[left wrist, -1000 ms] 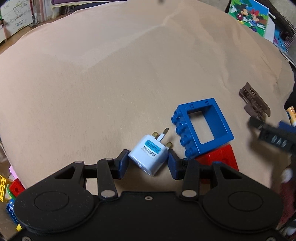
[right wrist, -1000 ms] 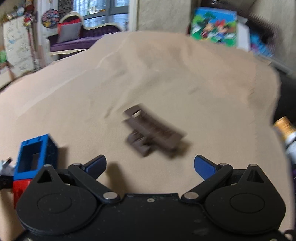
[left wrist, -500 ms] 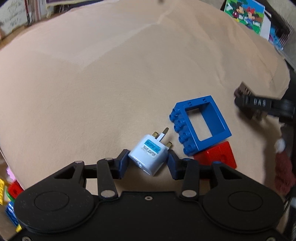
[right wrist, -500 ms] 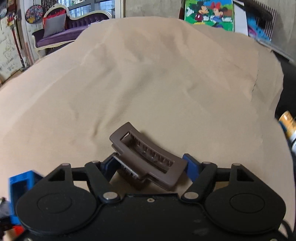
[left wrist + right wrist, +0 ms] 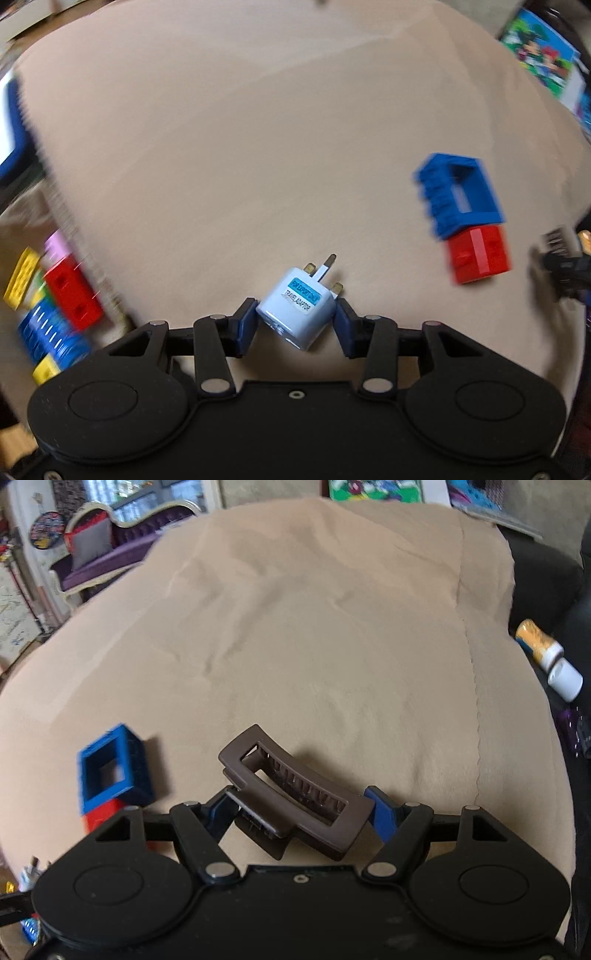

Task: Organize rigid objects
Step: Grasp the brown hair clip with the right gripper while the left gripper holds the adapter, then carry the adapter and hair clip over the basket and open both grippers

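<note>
While left tool (image 5: 295, 326) clamps adaptor (image 5: 293, 312), prongs forward, right tool (image 5: 301, 810) grips crosswise hair claw (image 5: 295, 794).

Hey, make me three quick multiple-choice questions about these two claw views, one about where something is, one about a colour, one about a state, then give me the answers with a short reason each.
1. In the left wrist view, where is the red block relative to the blue frame block?
A. Right against its near side
B. Far off across the cloth
C. Inside its opening

2. What colour is the hair clip?
A. White
B. Brown
C. Yellow

3. What is the left claw doing?
A. Standing wide open over bare cloth
B. Gripping the white travel adaptor
C. Gripping the red block

Answers:
1. A, the red block touches the blue frame's nearer edge.
2. B, the clip between the right claw's fingers is dark brown.
3. B, both blue pads press the adaptor's sides, its pins pointing away from the camera.
</note>
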The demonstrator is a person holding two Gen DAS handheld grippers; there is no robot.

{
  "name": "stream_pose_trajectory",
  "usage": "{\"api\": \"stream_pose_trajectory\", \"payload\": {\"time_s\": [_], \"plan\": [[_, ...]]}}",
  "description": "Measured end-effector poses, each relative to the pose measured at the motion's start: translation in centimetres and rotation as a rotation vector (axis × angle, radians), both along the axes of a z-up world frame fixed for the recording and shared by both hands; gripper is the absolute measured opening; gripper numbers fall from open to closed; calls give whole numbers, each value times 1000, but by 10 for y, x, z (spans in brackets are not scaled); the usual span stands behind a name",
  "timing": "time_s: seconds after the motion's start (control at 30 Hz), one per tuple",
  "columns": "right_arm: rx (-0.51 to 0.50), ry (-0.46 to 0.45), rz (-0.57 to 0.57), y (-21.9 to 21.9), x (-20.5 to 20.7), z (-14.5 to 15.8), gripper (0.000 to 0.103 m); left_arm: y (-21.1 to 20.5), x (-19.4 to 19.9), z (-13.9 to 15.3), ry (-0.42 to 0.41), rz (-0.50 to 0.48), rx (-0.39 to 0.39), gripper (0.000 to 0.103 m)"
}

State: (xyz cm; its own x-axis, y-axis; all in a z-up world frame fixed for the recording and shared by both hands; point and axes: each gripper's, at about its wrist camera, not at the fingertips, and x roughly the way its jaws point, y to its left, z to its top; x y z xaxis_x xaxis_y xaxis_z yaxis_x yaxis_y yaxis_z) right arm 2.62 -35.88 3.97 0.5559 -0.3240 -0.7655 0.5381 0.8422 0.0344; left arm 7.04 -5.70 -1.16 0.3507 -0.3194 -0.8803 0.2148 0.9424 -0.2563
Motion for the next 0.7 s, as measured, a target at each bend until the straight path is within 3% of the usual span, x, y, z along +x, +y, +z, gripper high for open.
{"api": "stream_pose_trajectory", "payload": {"time_s": [0.27, 0.53, 0.7], "plan": [[49, -79, 262, 83, -4, 36, 74, 59, 5, -2, 77, 190, 62, 44], [97, 23, 518, 204, 38, 25, 74, 123, 7, 23, 48, 328, 137, 44], [99, 108, 591, 274, 65, 8, 74, 170, 11, 34, 41, 399, 158, 44]]}}
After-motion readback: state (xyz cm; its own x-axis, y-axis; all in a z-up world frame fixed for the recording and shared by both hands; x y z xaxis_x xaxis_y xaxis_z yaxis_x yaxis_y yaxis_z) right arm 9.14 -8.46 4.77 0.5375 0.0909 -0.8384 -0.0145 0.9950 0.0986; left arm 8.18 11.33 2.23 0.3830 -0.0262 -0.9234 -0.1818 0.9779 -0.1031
